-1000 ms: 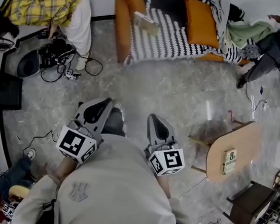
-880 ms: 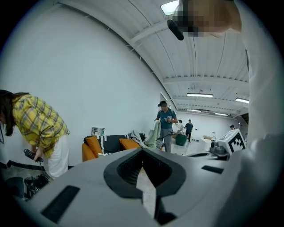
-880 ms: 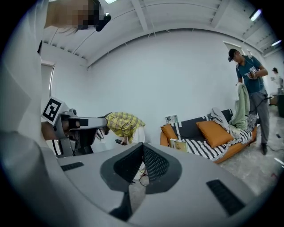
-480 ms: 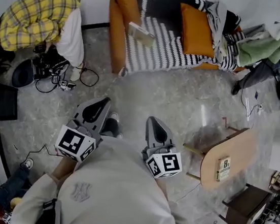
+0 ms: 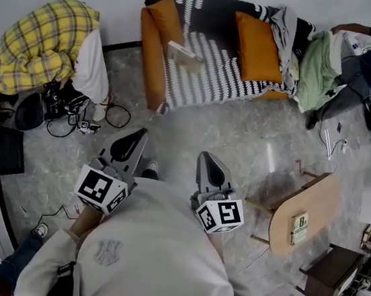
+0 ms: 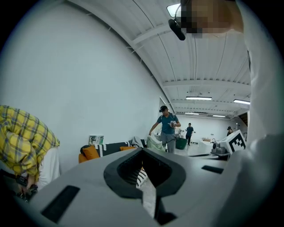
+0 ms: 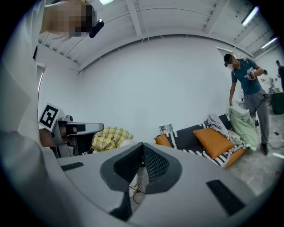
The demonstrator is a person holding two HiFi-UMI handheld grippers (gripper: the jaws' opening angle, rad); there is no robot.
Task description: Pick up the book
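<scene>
Clothing and handheld tools, from overhead.
Pale grey long-sleeved top, with a small stitched emblem behind the left gripper. The left and right gripper are alike: grey, wedge-shaped, with dark ribbed pads inside the jaws. Each carries a white cube with black square markers at its rear end.

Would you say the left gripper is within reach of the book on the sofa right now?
Probably not yet: the left gripper hangs over bare floor, well short of the book on the sofa. Nothing seems to block the way.
</scene>
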